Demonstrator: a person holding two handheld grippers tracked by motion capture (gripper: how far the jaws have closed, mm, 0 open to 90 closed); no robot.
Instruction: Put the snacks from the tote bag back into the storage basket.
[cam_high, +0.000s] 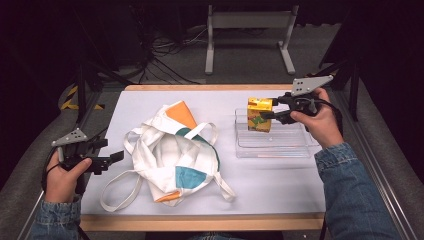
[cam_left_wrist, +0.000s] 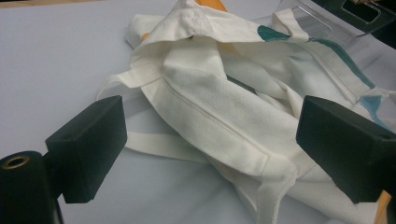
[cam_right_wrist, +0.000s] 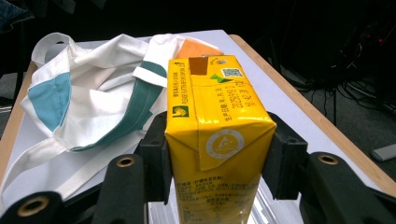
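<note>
A yellow drink carton stands upright over the clear plastic tray at the right. My right gripper is shut on the carton, one black pad on each side near its top. A white cloth tote bag with teal, blue and orange patches lies crumpled in the middle of the white table. My left gripper hovers at the bag's left edge, open, with the bag's folds and a strap ahead of its pads.
The bag's straps loop out toward the table's front and left. The tray's walls rise below the carton. A wooden edge borders the table at the front. Beyond the far edge stand a metal frame and cables on the floor.
</note>
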